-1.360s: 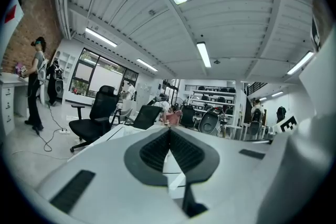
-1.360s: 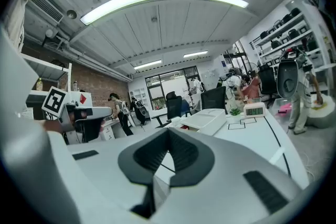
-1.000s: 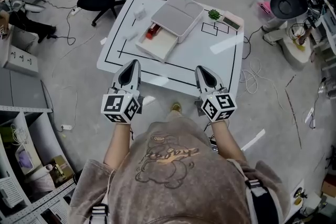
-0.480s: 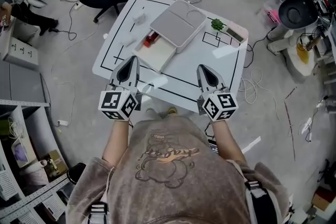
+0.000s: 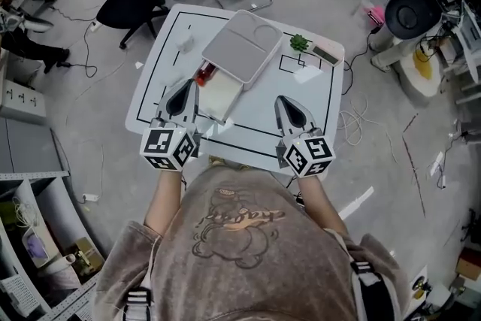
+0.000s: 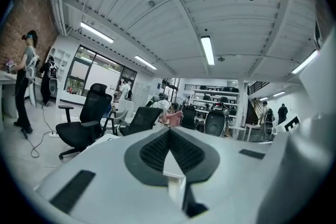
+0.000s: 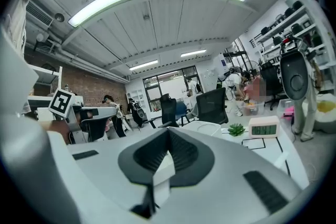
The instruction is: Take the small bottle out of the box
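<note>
Both jaw pairs closed, nothing held. Left gripper (image 5: 186,92) just beside the open box (image 5: 222,95); right gripper (image 5: 285,105) above bare table (image 5: 325,103). Red bottle (image 5: 203,76) lies inside box, against lid (image 5: 242,45).

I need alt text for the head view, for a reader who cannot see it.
From above, a person holds the left gripper and right gripper, both shut, over the near side of a white table. Beyond them an open box holds a small red bottle.
</note>
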Tool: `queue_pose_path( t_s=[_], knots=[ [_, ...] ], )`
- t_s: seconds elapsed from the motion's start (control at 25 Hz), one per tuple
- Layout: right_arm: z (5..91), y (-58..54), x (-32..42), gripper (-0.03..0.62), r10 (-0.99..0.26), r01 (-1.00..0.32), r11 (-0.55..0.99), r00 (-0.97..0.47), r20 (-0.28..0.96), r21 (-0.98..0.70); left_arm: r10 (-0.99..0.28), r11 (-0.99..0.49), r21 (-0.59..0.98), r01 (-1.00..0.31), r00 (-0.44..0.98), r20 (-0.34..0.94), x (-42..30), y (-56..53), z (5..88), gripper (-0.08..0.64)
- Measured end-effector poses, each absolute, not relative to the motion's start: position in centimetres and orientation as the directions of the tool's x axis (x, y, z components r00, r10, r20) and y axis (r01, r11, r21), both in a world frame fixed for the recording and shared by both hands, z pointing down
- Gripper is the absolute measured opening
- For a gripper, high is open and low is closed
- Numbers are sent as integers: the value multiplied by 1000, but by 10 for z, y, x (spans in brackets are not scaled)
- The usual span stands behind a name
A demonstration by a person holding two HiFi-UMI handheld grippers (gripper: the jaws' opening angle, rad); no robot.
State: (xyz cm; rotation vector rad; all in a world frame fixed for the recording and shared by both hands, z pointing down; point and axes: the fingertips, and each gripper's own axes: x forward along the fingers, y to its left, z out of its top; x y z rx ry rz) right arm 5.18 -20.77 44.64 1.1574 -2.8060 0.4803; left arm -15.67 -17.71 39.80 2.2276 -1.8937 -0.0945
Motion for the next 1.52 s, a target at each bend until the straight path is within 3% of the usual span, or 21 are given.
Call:
queue_pose_path(
  t_s=[0.4, 0.6, 0.92, 1.52],
  knots=[
    [444, -224, 37, -5, -710, -728, 643, -683, 174, -237, -971, -181, 158, -971, 202, 130, -169, -204, 413, 13],
    [443, -227, 28, -4, -715, -732, 638, -678, 170, -237, -961, -205, 165, -965, 230, 151, -171, -214, 421, 111],
    [446, -230, 33, -3, -730, -751, 616, -658, 185, -238, -907, -273, 137, -952, 302, 294, -163, -230, 459, 285],
    [457, -233, 44, -5, -739, -764, 591, -642, 206, -260, -788, -349, 56, -935, 325, 523, -155, -269, 539, 330]
  ],
)
